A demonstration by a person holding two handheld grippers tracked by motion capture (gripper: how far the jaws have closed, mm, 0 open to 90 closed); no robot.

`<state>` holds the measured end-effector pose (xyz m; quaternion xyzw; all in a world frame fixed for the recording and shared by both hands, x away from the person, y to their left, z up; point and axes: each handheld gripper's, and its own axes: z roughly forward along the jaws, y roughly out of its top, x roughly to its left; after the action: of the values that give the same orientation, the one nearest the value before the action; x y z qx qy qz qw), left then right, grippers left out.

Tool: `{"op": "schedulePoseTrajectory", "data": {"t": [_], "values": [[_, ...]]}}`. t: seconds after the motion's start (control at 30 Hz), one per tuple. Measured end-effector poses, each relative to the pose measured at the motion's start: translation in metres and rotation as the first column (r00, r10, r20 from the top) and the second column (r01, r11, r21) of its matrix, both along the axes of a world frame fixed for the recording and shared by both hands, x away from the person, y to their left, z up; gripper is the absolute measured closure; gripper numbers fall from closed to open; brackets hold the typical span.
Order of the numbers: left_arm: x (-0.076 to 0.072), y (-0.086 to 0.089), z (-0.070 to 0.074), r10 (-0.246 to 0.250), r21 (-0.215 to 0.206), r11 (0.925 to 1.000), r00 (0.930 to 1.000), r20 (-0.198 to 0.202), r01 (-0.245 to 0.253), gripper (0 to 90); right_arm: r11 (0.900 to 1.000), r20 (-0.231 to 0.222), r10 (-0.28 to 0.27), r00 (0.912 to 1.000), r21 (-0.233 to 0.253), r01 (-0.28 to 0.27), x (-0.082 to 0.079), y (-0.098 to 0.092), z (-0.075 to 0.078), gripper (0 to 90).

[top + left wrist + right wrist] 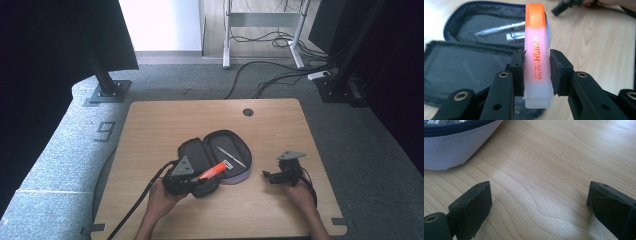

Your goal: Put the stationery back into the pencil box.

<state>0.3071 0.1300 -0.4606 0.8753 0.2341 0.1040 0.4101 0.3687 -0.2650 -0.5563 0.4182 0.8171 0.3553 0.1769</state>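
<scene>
At the near edge of the table (150,125), a person's left hand (159,192) holds the left gripper (537,75), its jaws clamped on the lower barrel of an orange highlighter (212,171). In the high view the highlighter's long axis runs from near left to far right, its orange cap end pointing out over the open pencil case (235,176); in the left gripper view the marker (536,57) stands lengthwise between the two jaws, cap away from the camera. To the right, the right hand (299,190) rests the right gripper (539,207) low over bare wood, jaws spread wide with nothing between them, well apart from the case, whose pale outer wall (454,147) shows at the far left of the right gripper view. The case lies unzipped and flat mid-table, a silver pen (231,156) lying inside its far right half. Open wood stretches beyond the case to the far edge, where a round cable hole (248,112) sits.
</scene>
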Motion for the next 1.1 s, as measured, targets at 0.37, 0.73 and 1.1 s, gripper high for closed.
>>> {"op": "schedulePoseTrajectory", "data": {"t": [0.37,0.73,1.1], "values": [[0.034,-0.021,0.006,0.029,0.014,0.9995,0.9996,-0.003,-0.029,66.5,1.0,0.002,0.003,1.0,0.001,-0.003,0.0,0.0,0.0,6.1],[0.066,-0.037,0.003,0.086,0.02,0.9961,0.9963,-0.004,-0.085,66.5,1.0,0.001,0.002,1.0,0.002,-0.002,0.0,0.0,0.0,6.1],[0.092,-0.059,-0.01,0.12,0.04,0.992,0.9927,-0.007,-0.12,66.5,1.0,0.001,0.003,1.0,0.002,-0.003,0.0,0.0,0.0,6.1]]}}
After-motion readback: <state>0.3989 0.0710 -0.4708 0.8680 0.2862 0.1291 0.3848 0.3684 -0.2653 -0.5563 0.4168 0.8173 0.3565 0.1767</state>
